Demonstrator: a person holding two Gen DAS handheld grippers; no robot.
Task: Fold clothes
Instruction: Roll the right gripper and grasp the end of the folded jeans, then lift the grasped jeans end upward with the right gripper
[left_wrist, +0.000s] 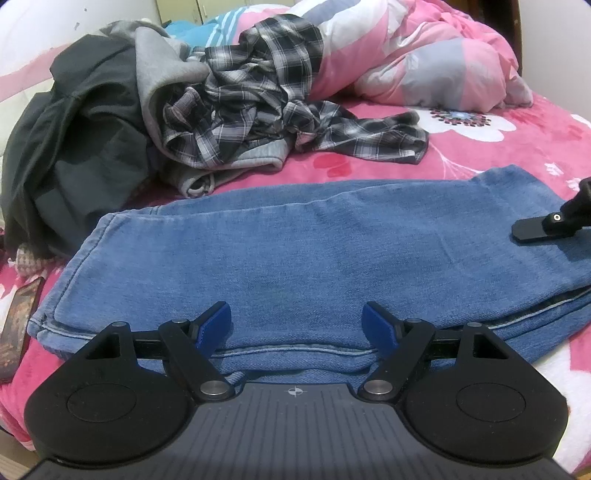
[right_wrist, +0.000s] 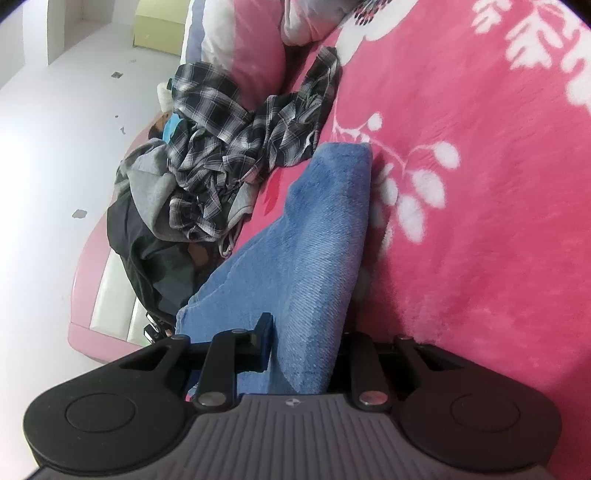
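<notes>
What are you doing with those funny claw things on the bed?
A person is folding clothes with a gripper in each hand. The blue jeans lie flat across the pink flowered blanket. The right gripper has one end of the jeans between its fingers and is pinching it. The left gripper is open, with the near edge of the jeans between its fingers but not squeezed. A plaid shirt and a grey hoodie wait in a heap behind.

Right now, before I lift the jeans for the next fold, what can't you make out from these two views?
- Right gripper: its far finger, right wrist view, hidden behind the jeans.
- Right gripper, left wrist view: cut off by the right edge.
- Jeans' near hem, left wrist view: hidden behind the left gripper.
- Clothes under the plaid shirt: buried.
</notes>
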